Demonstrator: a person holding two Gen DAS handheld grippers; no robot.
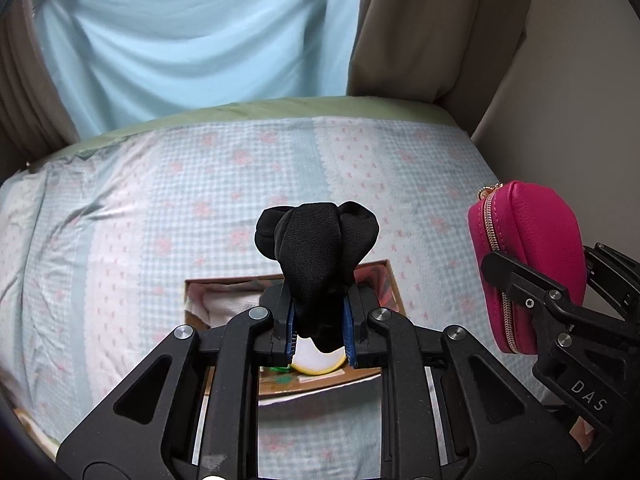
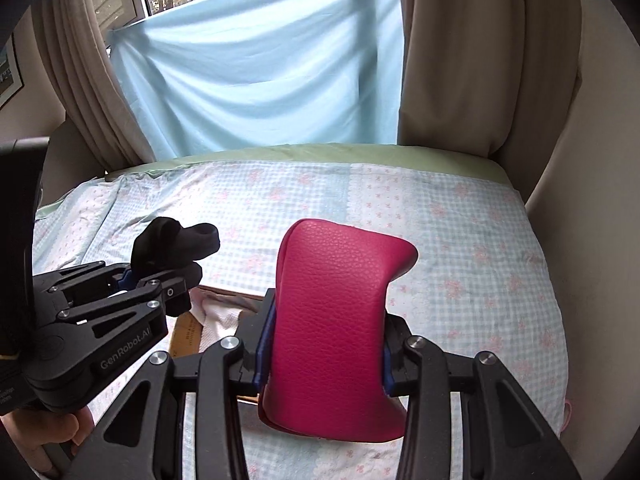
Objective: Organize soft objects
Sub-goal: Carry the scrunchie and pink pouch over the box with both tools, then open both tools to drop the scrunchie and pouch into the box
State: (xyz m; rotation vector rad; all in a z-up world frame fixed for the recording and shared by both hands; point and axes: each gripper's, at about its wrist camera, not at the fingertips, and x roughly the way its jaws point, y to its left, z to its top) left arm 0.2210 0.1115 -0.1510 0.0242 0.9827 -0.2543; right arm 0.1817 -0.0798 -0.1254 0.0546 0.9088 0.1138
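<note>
My left gripper (image 1: pixel 319 322) is shut on a black rolled sock (image 1: pixel 318 248) and holds it above an open cardboard box (image 1: pixel 390 284) on the bed. The box holds white cloth (image 1: pixel 228 304) and a white and yellow soft item (image 1: pixel 318 362). My right gripper (image 2: pixel 326 334) is shut on a pink leather zip pouch (image 2: pixel 340 320), held above the bed to the right of the box. In the right wrist view the left gripper (image 2: pixel 160 280) with the sock (image 2: pixel 172 240) shows at the left. In the left wrist view the pouch (image 1: pixel 532 260) shows at the right.
The bed has a light blue and pink patterned cover (image 1: pixel 140 208) with a green sheet edge (image 1: pixel 280 106) at the far side. A light blue sheet (image 2: pixel 260 72) and beige curtains (image 2: pixel 448 60) hang behind. A wall (image 2: pixel 592 200) bounds the right side.
</note>
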